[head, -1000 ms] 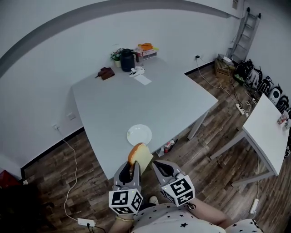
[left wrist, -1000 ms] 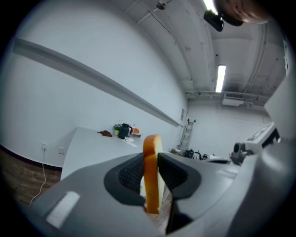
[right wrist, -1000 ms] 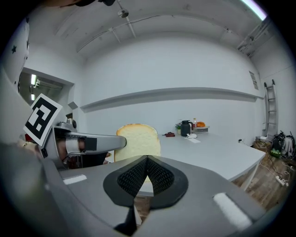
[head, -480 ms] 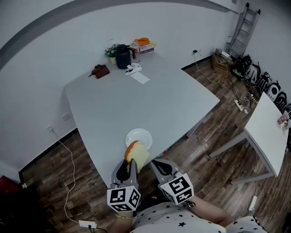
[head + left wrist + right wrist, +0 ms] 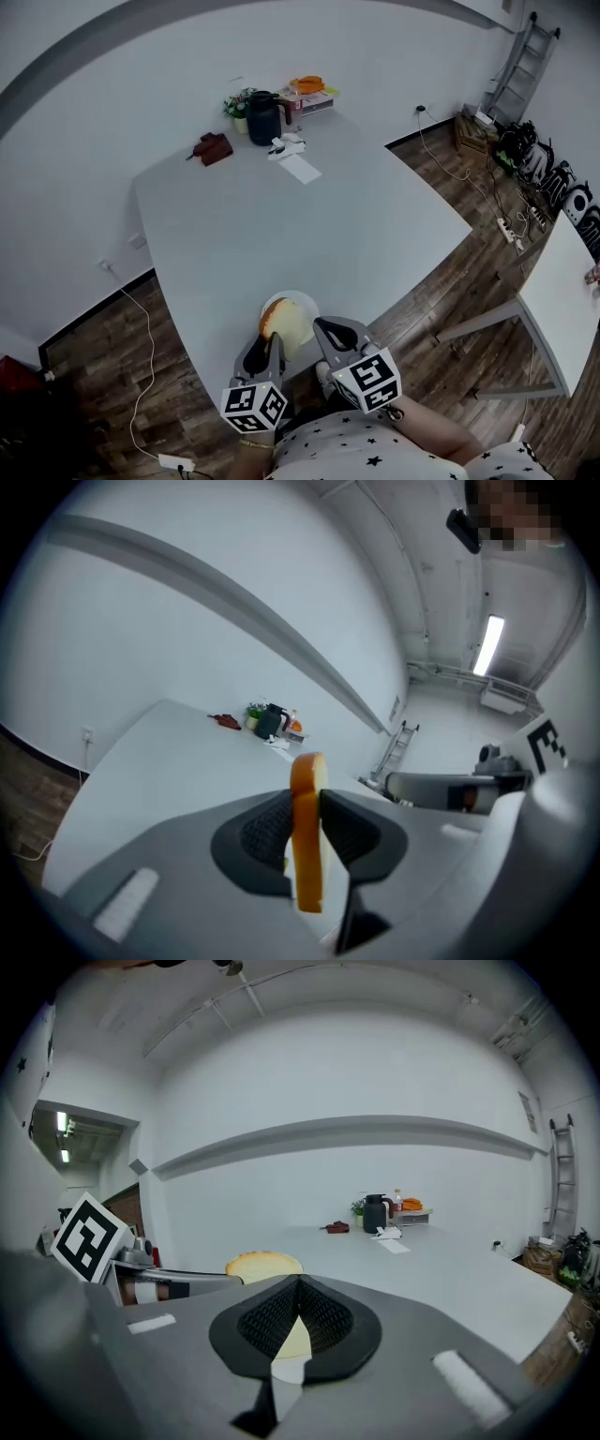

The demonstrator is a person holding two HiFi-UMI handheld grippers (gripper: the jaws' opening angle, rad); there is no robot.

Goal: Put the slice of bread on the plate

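A slice of bread [image 5: 284, 323] with a brown crust stands on edge, and my left gripper [image 5: 265, 349] is shut on it. In the head view it hangs over the small white plate [image 5: 306, 302], which sits near the front edge of the grey table [image 5: 281, 216]; whether bread and plate touch I cannot tell. The left gripper view shows the bread [image 5: 307, 860] pinched between the two dark pads of my left gripper [image 5: 302, 808]. My right gripper [image 5: 330, 339] hovers just right of the slice, shut and empty. From the right gripper [image 5: 298, 1283] view the bread [image 5: 263, 1264] shows to the left.
At the table's far end stand a dark jug [image 5: 264, 118], a small plant [image 5: 240, 105], a brown object [image 5: 214, 148], papers [image 5: 300, 167] and orange items [image 5: 309, 88]. A second table [image 5: 567, 300] and a ladder [image 5: 511, 66] are at the right. Cables lie on the wooden floor.
Both grippers have moved forward toward the table, the left one lower too. The bread went from in front of the table's edge to over the plate. The grip is unchanged.
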